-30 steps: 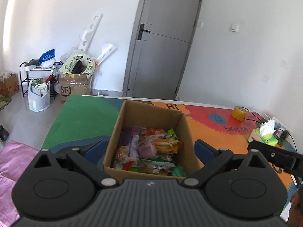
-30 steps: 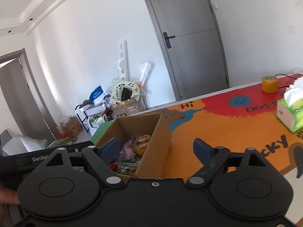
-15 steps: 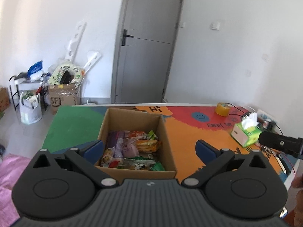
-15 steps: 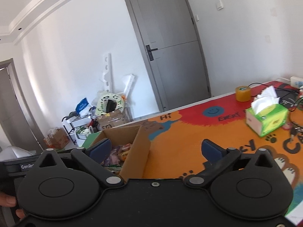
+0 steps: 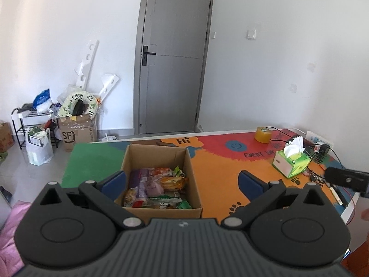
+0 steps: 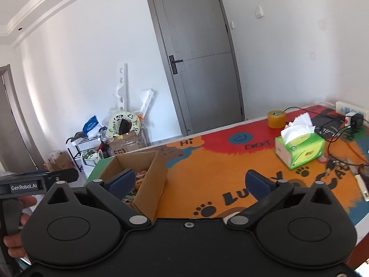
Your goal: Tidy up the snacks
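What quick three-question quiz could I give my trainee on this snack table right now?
1. True or false: the cardboard box already holds snack packets.
2. Multiple choice: beside the green tissue box, toward the door, stands A) a mug, B) a roll of yellow tape, C) a bottle.
3. Fill in: the left gripper and the right gripper are both ____ and hold nothing.

Key:
1. True; the packets lie piled inside the box.
2. B.
3. Open; each gripper has its blue pads spread wide apart.
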Demonstrator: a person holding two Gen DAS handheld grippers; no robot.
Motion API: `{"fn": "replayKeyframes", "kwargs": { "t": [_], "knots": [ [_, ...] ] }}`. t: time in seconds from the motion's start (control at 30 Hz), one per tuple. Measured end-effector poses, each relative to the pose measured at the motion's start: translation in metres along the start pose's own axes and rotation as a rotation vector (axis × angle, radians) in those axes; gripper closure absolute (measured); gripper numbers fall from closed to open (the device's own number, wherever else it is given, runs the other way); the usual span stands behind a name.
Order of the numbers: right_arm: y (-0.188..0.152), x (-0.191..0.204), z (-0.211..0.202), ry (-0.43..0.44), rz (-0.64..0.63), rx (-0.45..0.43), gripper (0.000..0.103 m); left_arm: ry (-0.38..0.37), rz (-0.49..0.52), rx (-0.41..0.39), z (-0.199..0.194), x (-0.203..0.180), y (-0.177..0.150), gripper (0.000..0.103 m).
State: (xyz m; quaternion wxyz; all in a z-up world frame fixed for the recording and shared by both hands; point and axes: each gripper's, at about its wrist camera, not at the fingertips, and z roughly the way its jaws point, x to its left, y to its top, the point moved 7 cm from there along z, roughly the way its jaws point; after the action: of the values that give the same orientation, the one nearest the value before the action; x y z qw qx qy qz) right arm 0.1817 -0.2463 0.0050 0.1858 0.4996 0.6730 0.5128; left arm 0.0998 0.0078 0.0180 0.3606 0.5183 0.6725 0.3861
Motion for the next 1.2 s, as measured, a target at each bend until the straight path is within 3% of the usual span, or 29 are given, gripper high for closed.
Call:
{"fn": "replayKeyframes", "kwargs": {
  "t": [1.2],
  "knots": [
    [-0.002,0.019,-0.010,0.016,-0.061,0.046,0.000,0.022,0.018,0.009,-0.015,0.010,-0.003,0.000]
  ]
}}
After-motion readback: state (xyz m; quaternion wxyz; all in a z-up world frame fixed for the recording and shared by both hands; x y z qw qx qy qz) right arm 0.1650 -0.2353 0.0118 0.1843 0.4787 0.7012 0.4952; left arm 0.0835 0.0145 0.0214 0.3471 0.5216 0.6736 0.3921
